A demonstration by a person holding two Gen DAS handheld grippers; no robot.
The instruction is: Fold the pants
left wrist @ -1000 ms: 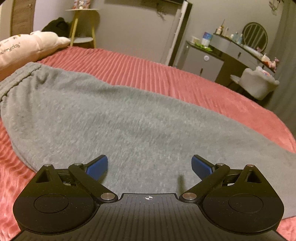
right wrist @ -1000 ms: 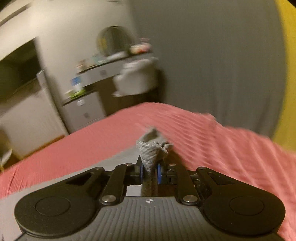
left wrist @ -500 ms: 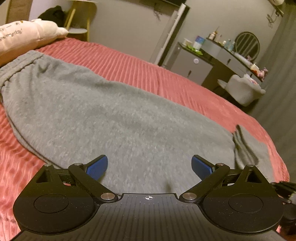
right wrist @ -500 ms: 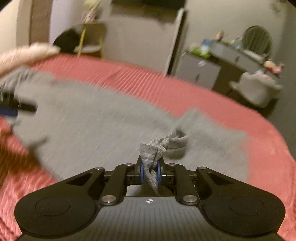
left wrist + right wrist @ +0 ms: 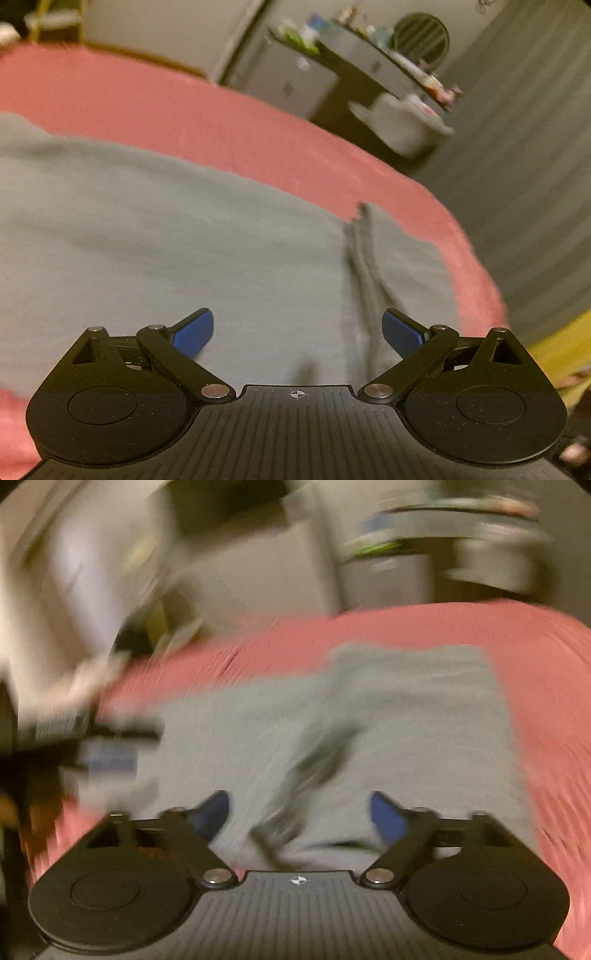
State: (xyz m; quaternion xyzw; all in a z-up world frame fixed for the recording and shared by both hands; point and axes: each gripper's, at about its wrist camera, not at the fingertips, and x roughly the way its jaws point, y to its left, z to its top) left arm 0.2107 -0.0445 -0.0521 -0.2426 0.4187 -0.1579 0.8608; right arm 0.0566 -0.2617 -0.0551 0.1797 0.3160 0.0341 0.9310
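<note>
Grey pants (image 5: 177, 236) lie spread across the pink bed cover (image 5: 221, 122); their leg end has a raised crease (image 5: 364, 254) at the right. My left gripper (image 5: 297, 332) hovers just above the cloth, open, with nothing between its blue pads. In the blurred right wrist view the pants (image 5: 388, 720) fill the middle, with a dark fold (image 5: 314, 760) ahead of my right gripper (image 5: 299, 814). Its jaws are opening, spread wide, and the cloth lies loose below them. The left gripper shows as a dark blur (image 5: 96, 753) at the left edge.
The pink cover's edge curves down at the right (image 5: 480, 273) toward grey curtains (image 5: 517, 184). A grey cabinet (image 5: 291, 77), a cluttered dresser with a round mirror (image 5: 421, 40) and a pale chair (image 5: 406, 125) stand beyond the bed.
My right gripper let go of the bunched grey cloth it was pinching and its jaws spread wide. Both views swung across the bed; the left view now shows the leg end.
</note>
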